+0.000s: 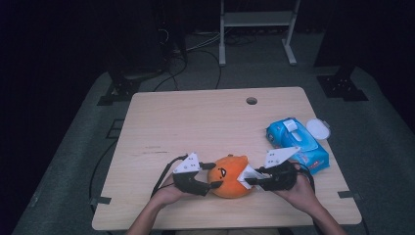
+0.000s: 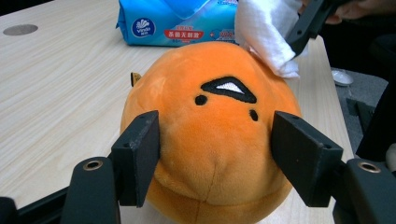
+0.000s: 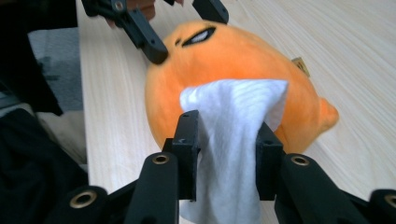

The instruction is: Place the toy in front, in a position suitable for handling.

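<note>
A: Looking down from the high view, where does the orange plush toy (image 1: 228, 176) sit?

B: On the wooden bench (image 1: 195, 127), near the person's edge, between the two tools. The left hand-held gripper (image 1: 211, 175) is at the toy's left side and the right hand-held gripper (image 1: 250, 180) at its right.

A: How is the left one set?

B: In the left gripper view its two black jaws are partly spread, one on each side of the toy (image 2: 212, 130), and both pads lie against the plush. It has hold of the toy.

A: And the right one?

B: In the right gripper view a white tissue (image 3: 231, 140) hangs between its jaws. The jaws stand somewhat apart with the tissue bunched between them, touching both. The tissue's upper end lies on the toy's (image 3: 243, 70) orange surface.

A: Does the tissue show elsewhere?

B: Yes, in the left gripper view it (image 2: 268, 32) rests on the top right of the toy, with the other tool's jaw on it.

A: Anything else on the bench?

B: A blue pack of wipes (image 1: 296, 144) lies right of the toy, near it but apart, and a round white lid (image 1: 318, 129) sits just beside the pack at the bench's right edge.
</note>
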`<state>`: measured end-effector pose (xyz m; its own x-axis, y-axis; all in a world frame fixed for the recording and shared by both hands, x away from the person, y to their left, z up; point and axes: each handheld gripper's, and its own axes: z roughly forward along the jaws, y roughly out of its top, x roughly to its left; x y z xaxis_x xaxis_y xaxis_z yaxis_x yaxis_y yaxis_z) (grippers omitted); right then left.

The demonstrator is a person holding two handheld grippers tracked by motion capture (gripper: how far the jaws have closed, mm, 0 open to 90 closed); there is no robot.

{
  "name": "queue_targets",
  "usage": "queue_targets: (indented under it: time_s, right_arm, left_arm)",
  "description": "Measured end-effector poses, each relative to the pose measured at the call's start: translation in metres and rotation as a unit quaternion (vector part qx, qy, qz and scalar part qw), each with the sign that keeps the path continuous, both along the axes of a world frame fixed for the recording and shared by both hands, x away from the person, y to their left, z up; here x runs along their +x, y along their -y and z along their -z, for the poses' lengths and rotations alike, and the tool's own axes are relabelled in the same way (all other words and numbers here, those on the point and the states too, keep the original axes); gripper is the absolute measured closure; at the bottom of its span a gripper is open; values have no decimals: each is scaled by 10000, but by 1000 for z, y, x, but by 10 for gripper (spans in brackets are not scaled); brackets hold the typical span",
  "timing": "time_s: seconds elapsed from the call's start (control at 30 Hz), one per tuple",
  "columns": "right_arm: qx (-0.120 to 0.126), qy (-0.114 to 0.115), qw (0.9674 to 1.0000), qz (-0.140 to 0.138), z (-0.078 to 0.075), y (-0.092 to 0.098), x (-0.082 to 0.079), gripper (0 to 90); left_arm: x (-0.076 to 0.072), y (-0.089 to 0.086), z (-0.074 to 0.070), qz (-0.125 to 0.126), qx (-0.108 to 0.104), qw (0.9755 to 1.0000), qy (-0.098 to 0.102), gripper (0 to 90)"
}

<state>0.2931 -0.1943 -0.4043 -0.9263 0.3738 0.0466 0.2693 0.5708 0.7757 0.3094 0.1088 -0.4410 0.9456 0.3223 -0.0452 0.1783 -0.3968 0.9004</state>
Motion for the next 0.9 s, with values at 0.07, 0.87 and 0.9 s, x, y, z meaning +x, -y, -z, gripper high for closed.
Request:
queue_targets:
  time_s: [0.07,0.87,0.9]
  right_arm:
    - [-16,109,9999,38,4,0,-2,673]
    - [-292,433,9976,459,3,-8,1,858]
    - [-275,395,9976,503,4,-3,1,858]
  left_arm:
    - [0,2,0,-2,14,10000,11,336]
    - [-4,1,-13,-138,293,9990,314,265]
    - [-5,1,-14,-145,333,9987,346,265]
